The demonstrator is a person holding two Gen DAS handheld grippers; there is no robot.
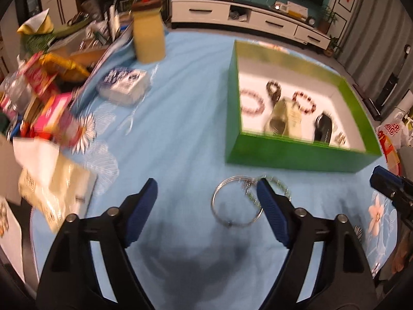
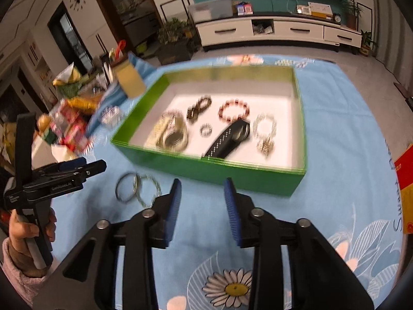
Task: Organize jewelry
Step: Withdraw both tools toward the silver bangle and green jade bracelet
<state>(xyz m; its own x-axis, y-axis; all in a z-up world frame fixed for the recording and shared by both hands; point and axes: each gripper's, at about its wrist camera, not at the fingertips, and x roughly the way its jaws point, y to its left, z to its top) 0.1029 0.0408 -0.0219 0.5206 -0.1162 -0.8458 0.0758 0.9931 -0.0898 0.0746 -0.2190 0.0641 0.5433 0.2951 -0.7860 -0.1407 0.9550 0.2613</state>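
A green box [image 1: 284,157] with a white floor holds several bracelets, a watch and a black strap; it also shows in the right wrist view [image 2: 206,166]. Two silver bangles [image 1: 236,202] lie on the blue cloth in front of the box, also seen in the right wrist view [image 2: 136,190]. My left gripper [image 1: 206,196] is open and empty, its right finger over the bangles' edge. My right gripper [image 2: 202,201] is open and empty, just in front of the box and right of the bangles. The left gripper shows in the right wrist view [image 2: 80,166].
A pile of packets and boxes [image 1: 44,98] crowds the table's left side, with a yellow container [image 1: 148,33] behind it and a tissue pack [image 1: 124,85] nearby. A red-yellow box [image 2: 405,188] lies at the right edge. A white TV cabinet [image 2: 278,32] stands beyond.
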